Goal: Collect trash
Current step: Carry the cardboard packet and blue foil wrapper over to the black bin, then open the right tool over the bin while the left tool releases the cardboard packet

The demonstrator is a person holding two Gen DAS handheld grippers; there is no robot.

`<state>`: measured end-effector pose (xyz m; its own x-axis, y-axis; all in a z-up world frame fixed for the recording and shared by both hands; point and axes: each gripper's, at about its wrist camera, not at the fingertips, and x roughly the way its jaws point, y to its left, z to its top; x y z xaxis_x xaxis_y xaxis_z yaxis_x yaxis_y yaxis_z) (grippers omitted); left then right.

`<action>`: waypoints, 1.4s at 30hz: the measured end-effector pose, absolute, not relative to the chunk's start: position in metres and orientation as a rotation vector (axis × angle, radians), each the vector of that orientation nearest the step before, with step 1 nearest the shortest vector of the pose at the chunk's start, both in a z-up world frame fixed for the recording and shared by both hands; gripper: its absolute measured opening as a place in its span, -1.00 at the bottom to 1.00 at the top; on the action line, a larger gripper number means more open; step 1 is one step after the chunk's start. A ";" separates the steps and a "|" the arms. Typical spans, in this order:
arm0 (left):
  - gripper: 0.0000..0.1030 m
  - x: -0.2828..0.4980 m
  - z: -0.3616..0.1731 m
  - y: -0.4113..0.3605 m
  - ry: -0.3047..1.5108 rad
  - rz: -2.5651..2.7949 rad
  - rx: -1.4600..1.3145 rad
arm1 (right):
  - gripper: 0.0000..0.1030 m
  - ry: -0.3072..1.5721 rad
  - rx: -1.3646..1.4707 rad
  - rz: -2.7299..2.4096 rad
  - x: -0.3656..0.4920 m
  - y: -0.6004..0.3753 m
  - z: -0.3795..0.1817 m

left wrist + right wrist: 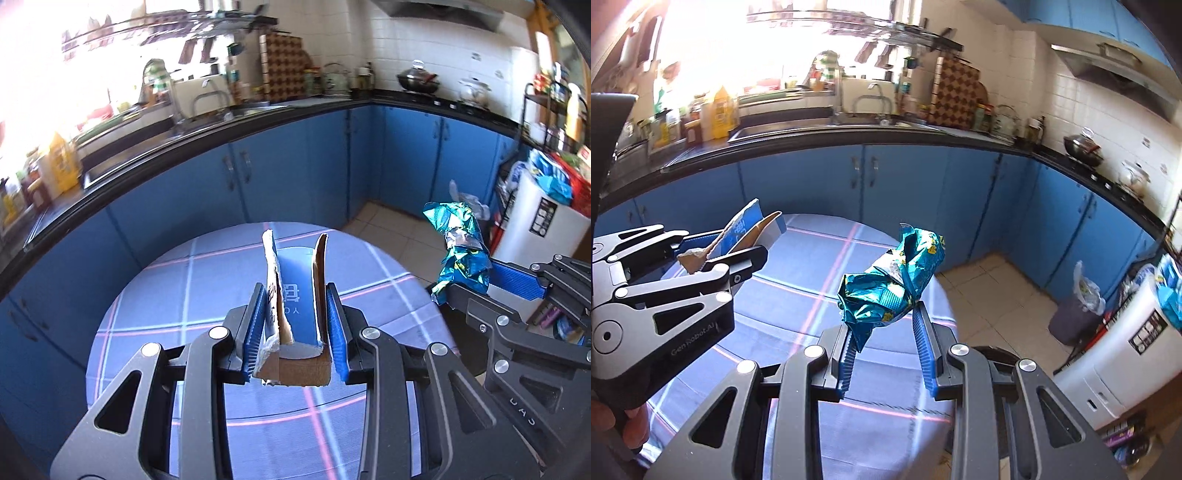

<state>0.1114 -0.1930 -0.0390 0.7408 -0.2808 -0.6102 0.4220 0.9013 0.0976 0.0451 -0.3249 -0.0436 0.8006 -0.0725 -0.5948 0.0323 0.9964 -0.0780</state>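
Left claw (295,321): blue pads clamped on a torn blue carton (295,306), held above the bench (155,295). Carton folded into a U, brown inner card showing, ragged white edges, white lettering on the blue face. Seen from the right wrist view, the same claw (738,254) enters from the left with the carton (746,229) sticking out past its tips.

Right claw (886,350): holds a crumpled teal foil wrapper (892,284). The wrapper's lower tail is pinched against the left pad; the right pad stands beside the bulk of the wrapper, and contact there cannot be told. Wrapper lifted above the bench (812,266), clear of its surface. In the left wrist view this claw (476,282) sits to the right, with the wrapper (458,247) rising from its tips.

Bench: round, covered with a blue cloth crossed by pink and white lines.

Bin (1075,310): dark, lined with a pale bag, standing on the tiled floor (997,288) to the right of the bench, near a white appliance (1119,350).

Surroundings: blue cabinets (295,158) under a black counter (207,133) with a sink (827,123), bottles, a wok (419,79).
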 end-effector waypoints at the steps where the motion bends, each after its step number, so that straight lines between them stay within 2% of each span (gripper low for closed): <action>1: -0.35 0.111 -0.040 -0.201 0.629 -0.400 0.244 | -0.44 0.640 -0.060 -0.064 0.044 -0.329 -0.044; 30: -0.35 0.140 -0.074 -0.378 0.693 -0.573 0.401 | -0.43 0.670 0.149 -0.213 0.054 -0.482 -0.080; 34: -0.35 0.147 -0.077 -0.392 0.694 -0.583 0.410 | -0.37 0.662 0.130 -0.247 0.061 -0.493 -0.082; 35: -0.35 0.149 -0.079 -0.395 0.695 -0.585 0.411 | -0.33 0.658 0.120 -0.257 0.062 -0.494 -0.083; 36: -0.35 0.150 -0.079 -0.396 0.696 -0.587 0.412 | -0.18 0.657 0.118 -0.269 0.063 -0.496 -0.084; 37: -0.35 0.151 -0.080 -0.398 0.696 -0.588 0.412 | 0.26 0.656 0.120 -0.280 0.063 -0.499 -0.085; 38: -0.36 0.152 -0.080 -0.400 0.696 -0.589 0.412 | 0.47 0.642 0.122 -0.302 0.062 -0.501 -0.085; 39: -0.35 0.154 -0.081 -0.401 0.697 -0.587 0.411 | 0.53 0.632 0.122 -0.310 0.061 -0.503 -0.085; 42: -0.35 0.159 -0.081 -0.404 0.703 -0.593 0.407 | 0.54 0.635 0.111 -0.325 0.062 -0.507 -0.086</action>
<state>0.1591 -0.4037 -0.0813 0.6115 -0.3668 -0.7010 0.6294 0.7624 0.1501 0.0620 -0.5070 -0.0864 0.7566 -0.2640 -0.5982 0.3314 0.9435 0.0028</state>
